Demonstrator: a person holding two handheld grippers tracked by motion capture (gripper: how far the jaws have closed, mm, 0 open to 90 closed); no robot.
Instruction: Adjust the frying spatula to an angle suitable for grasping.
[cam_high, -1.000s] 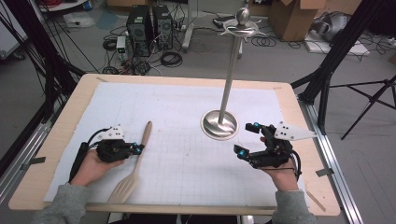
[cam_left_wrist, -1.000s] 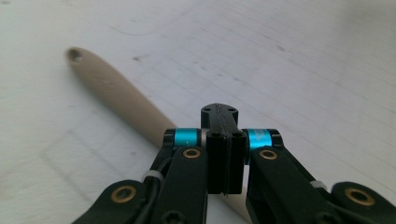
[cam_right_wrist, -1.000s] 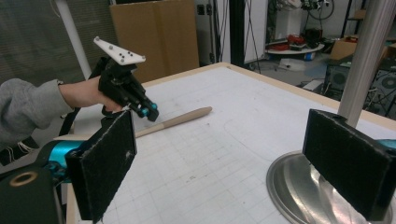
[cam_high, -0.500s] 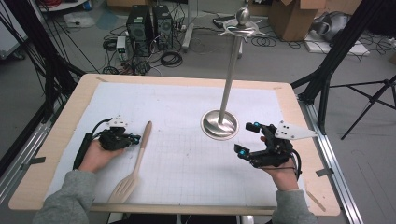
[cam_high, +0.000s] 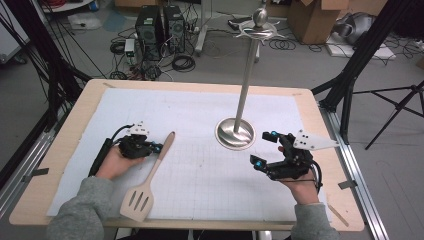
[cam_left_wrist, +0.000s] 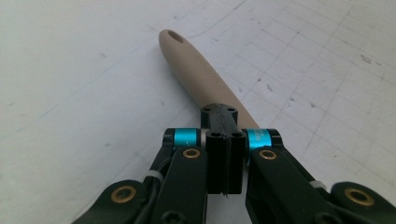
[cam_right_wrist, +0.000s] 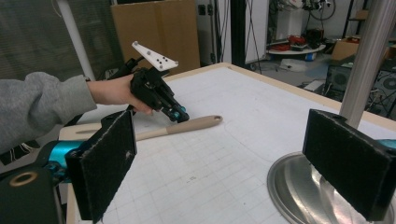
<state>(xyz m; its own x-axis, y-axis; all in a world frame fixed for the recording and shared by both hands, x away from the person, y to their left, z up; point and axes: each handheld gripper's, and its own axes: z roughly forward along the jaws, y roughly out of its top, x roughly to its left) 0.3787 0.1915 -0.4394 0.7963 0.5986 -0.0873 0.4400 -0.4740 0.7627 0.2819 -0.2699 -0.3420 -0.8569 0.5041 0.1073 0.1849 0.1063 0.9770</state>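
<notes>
- Left tongs (cam_high: 156, 148): jaws pressed together, nothing between them; tips sit right over the handle of the wooden spatula (cam_high: 150, 181), abt a third of the way down from its hole end. Can't tell if they touch the wood.
- In the left gripper view the closed left tongs (cam_left_wrist: 224, 122) point along the spatula handle (cam_left_wrist: 196, 70), which runs fwd and away from the tips; hang hole at the far end.
- Spatula lies flat on the white grid mat (cam_high: 200, 125) on the counter (cam_high: 65, 135). Slotted blade is back toward the person, behind and below the left tongs; handle tip is just ahead of them.
- Right tongs (cam_high: 264, 149): jaws spread wide, empty, held off the mat. White three-cornered plate on top.
- Metal stand (cam_high: 235, 132): round base just ahead-left of the right tongs, near but apart; tall pole rises from it w/ a hook ring at the top.
- Right gripper view: black pads (cam_right_wrist: 105, 161) wide apart, stand base (cam_right_wrist: 299, 186) and pole close by the right-hand pad.
- Same view shows left hand (cam_right_wrist: 119, 91) in a grey sleeve w/ its tongs down at the spatula handle (cam_right_wrist: 187, 126), well across the mat from the right tongs.
</notes>
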